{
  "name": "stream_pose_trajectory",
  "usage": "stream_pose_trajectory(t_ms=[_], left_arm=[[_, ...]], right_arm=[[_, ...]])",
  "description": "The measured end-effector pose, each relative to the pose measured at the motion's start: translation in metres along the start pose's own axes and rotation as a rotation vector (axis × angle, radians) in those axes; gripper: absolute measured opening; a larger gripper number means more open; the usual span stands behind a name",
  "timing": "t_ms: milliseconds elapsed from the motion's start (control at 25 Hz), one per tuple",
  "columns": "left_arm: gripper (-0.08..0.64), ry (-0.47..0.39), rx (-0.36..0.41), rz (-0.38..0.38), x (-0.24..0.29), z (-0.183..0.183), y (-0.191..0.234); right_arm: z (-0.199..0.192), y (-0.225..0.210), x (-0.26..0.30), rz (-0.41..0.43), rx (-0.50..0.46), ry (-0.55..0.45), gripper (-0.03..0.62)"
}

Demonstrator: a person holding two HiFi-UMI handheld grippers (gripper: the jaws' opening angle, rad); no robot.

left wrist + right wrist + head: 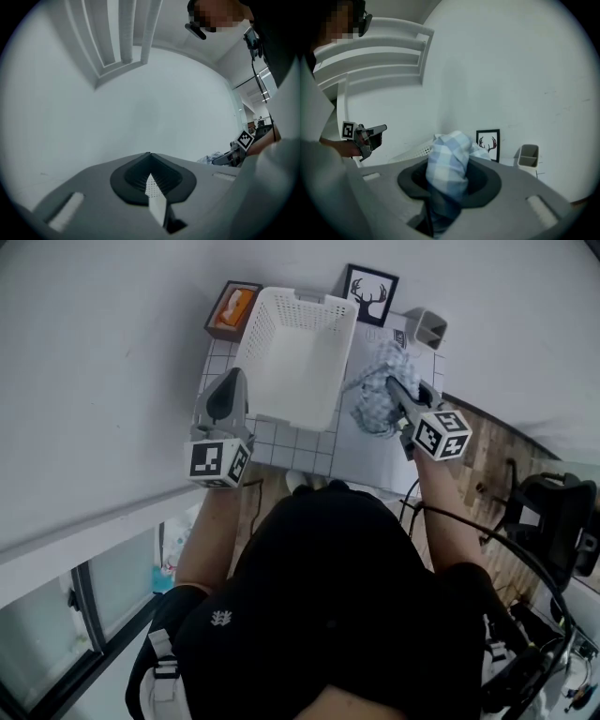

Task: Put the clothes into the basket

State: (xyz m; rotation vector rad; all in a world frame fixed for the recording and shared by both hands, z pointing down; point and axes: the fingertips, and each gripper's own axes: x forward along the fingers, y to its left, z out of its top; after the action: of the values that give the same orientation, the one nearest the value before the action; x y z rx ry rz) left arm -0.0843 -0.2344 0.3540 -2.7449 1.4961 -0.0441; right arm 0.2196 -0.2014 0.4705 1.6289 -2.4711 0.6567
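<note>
A white slatted basket (295, 352) stands on the tiled table top (291, 451). Just right of the basket, above the table, my right gripper (394, 388) is shut on a blue and white checked cloth (378, 390) that hangs bunched from its jaws. In the right gripper view the cloth (449, 159) fills the space between the jaws of the gripper (447, 180), with the basket's rim (415, 152) behind it. My left gripper (232, 385) hovers at the basket's near left corner. Its jaws (150, 176) are shut with nothing in them and face the bare wall.
At the back of the table stand a framed deer picture (369, 294), an orange and brown box (232, 307) and a grey two-part holder (427, 327). A wall runs along the left. To the right, over a wood floor, is a black chair (553, 521).
</note>
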Motion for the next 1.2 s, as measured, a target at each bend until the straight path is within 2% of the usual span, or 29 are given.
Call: stream_pose_trajectory(t_ms=[800,1200], left_arm=[[0.006,-0.093,0.038,0.065,-0.003,0.049,0.041],[0.006,-0.092,0.062,0.105,-0.020,0.052,0.067]], right_arm=[[0.103,0.022,0.013,0.028,-0.106,-0.147,0.133],[0.126,0.047,0.040,0.078,-0.148,-0.156,0.133]])
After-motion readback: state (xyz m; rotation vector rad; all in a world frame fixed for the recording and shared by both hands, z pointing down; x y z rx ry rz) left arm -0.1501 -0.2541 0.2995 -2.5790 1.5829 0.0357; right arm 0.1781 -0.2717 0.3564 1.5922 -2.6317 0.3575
